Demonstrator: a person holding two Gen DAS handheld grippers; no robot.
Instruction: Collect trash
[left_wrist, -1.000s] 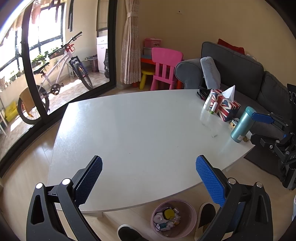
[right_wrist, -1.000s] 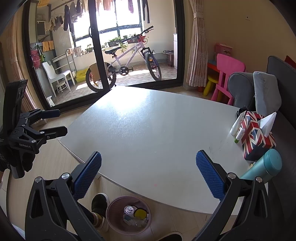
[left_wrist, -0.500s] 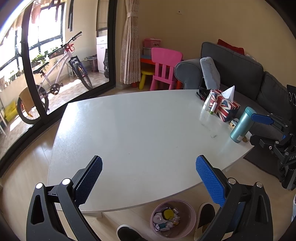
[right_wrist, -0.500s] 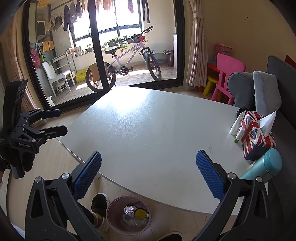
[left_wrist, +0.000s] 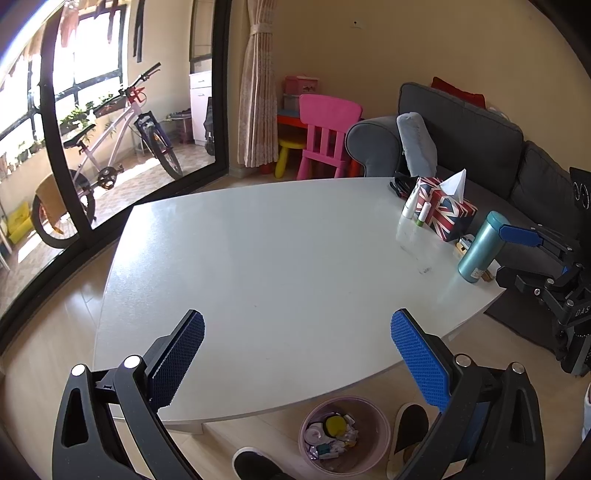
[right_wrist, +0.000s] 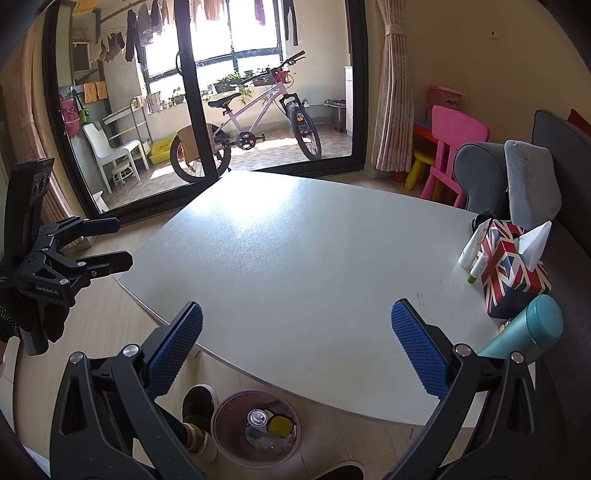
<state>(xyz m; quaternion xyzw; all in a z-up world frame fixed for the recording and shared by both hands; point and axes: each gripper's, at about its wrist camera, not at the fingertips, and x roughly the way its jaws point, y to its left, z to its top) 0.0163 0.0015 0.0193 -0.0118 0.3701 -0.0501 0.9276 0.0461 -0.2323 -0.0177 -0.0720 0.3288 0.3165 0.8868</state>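
A pink trash bin (left_wrist: 345, 434) stands on the floor below the near edge of the white table (left_wrist: 280, 266); it holds a can, a yellow piece and wrappers. It also shows in the right wrist view (right_wrist: 256, 430). My left gripper (left_wrist: 297, 363) is open and empty above the table's near edge. My right gripper (right_wrist: 297, 360) is open and empty above the same edge. Each gripper shows in the other's view, the right one (left_wrist: 517, 254) near the bottle, the left one (right_wrist: 105, 245) off the table's left corner.
At the table's right end stand a Union Jack tissue box (left_wrist: 445, 212), small white tubes (left_wrist: 412, 206) and a teal bottle (left_wrist: 480, 247). A grey sofa (left_wrist: 480, 147) lies behind. The person's shoes (left_wrist: 408, 428) are beside the bin. A pink chair (left_wrist: 327, 136) and a bicycle (left_wrist: 107, 158) stand further off.
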